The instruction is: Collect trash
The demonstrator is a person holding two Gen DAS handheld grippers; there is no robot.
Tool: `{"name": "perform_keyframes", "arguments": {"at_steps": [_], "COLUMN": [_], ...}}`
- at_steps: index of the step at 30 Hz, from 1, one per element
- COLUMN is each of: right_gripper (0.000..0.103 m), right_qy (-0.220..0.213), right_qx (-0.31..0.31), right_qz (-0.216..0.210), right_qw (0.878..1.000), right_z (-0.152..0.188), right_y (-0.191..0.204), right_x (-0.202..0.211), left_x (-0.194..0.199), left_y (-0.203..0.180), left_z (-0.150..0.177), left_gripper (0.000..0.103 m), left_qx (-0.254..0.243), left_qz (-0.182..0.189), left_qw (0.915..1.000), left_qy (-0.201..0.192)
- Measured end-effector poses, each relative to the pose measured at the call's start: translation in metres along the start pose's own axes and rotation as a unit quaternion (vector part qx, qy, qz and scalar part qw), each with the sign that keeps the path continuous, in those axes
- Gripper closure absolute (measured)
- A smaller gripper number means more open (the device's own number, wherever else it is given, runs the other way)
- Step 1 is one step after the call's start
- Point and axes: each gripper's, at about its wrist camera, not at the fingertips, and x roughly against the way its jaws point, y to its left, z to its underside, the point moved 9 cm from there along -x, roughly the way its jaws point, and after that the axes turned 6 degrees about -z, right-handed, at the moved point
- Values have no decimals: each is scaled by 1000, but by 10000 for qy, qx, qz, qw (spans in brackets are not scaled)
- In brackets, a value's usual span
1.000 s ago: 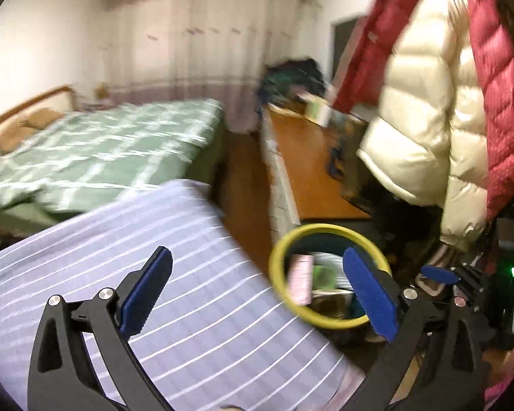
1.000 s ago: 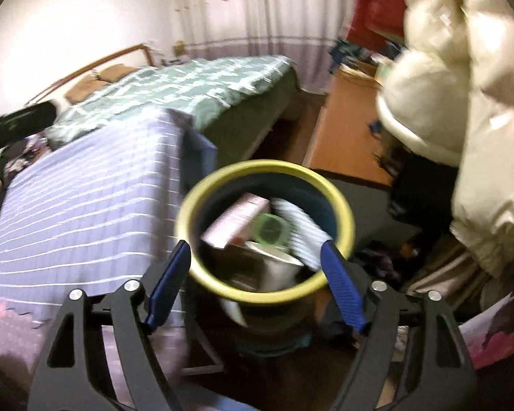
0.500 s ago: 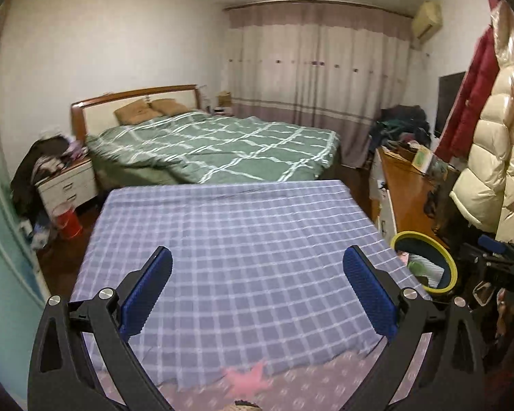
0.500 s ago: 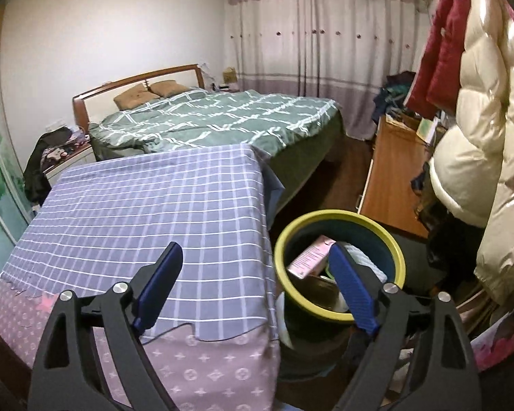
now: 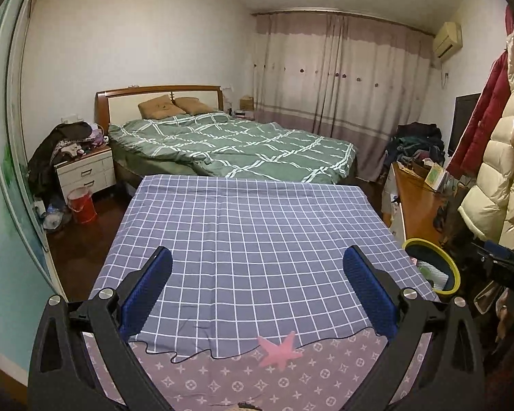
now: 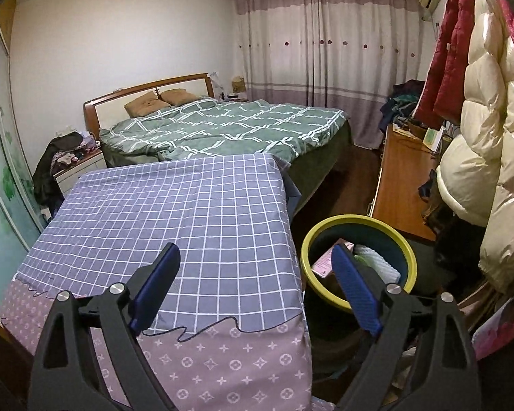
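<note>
The trash bin [image 6: 356, 221] has a yellow rim and dark walls and stands on the floor right of the table. Inside it lie a pink box [image 6: 325, 263] and a white ribbed piece [image 6: 377, 262]. In the left wrist view the bin [image 5: 443, 257] shows at the table's right corner. My right gripper [image 6: 255, 257] hangs above the table's near right corner, beside the bin, its jaws opening with nothing between them. My left gripper [image 5: 257, 263] is open and empty over the blue checked tablecloth [image 5: 257, 226]. No loose trash shows on the cloth.
A bed with a green quilt [image 5: 233, 144] lies behind the table. A white nightstand [image 5: 85, 171] and a red bucket [image 5: 82, 203] stand at the left. A wooden desk [image 6: 401, 171] and hanging puffer coats [image 6: 486, 130] crowd the right side.
My left gripper swung left from the bin to face the table squarely. My right gripper drew back and up from over the bin, and its jaws spread wider.
</note>
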Motion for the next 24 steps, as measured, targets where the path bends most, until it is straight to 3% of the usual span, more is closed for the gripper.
{"name": "perform_keyframes", "arguments": {"at_steps": [24], "right_gripper": [16], "right_qy": [-39], "right_qx": [37], "right_qz": [-101], "right_qw": [9999], "right_z": [-2], "right_y": [11], "right_x": [0], "left_x": [0], "left_y": [2], "left_z": [-3], "left_gripper": [5], "left_qx": [-13], "left_qz": [-117], "left_qw": [9999], "left_qy": [23]}}
